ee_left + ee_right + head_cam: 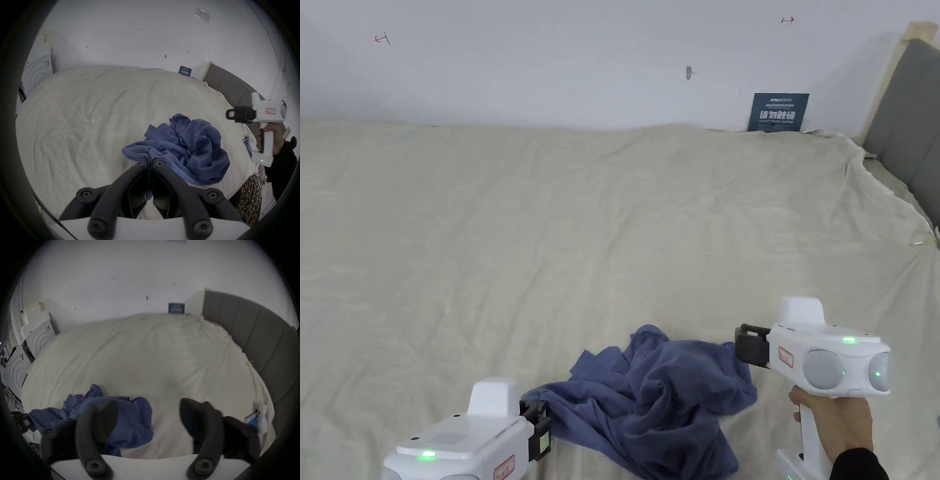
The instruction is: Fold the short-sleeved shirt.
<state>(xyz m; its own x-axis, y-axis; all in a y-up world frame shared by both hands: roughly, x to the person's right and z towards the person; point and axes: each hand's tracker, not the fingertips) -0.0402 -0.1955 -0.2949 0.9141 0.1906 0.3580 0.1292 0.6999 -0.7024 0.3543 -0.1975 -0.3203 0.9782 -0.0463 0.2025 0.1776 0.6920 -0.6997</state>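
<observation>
A crumpled blue short-sleeved shirt lies bunched on the near part of the bed. My left gripper is shut on a fold at the shirt's left edge, with cloth pinched between the jaws; in the head view the left gripper meets the shirt at the lower left. My right gripper is open, its jaws wide apart with nothing between them, and hovers just right of the shirt. From the head view the right gripper sits at the shirt's right edge, held by a hand.
A wide bed with a wrinkled beige sheet stretches to the white wall. A grey padded headboard stands at the right. A small blue sign leans on the wall. White appliances stand left of the bed; small items lie near the right edge.
</observation>
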